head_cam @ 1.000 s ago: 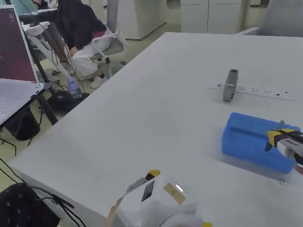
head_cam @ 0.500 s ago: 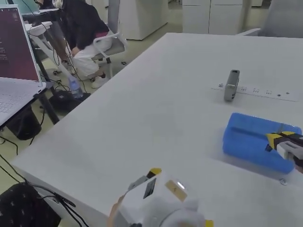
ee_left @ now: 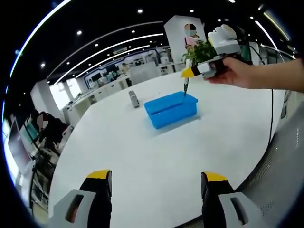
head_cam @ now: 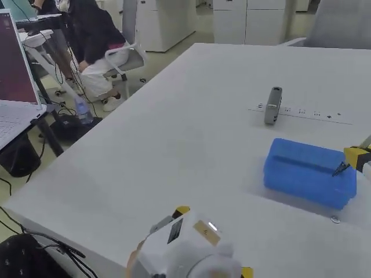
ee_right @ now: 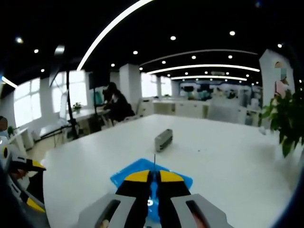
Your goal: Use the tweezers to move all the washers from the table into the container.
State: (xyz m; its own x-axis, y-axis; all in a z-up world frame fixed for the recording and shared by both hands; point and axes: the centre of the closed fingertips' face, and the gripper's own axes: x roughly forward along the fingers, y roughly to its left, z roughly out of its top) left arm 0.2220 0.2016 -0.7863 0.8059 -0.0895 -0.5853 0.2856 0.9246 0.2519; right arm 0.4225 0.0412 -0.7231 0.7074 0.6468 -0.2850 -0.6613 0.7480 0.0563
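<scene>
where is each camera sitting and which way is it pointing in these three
Head view: on the person's head, looking down over the white table; left tongs at bottom edge, right tongs at right edge.
Left gripper view: rides the left tongs, facing the blue container; its own open jaws rise from below, a hand holds the right tongs above the container.
Right gripper view: rides the right tongs, looking along jaws shut on the tweezers, over the container toward the grey device.
Shared: all three show the container.
</scene>
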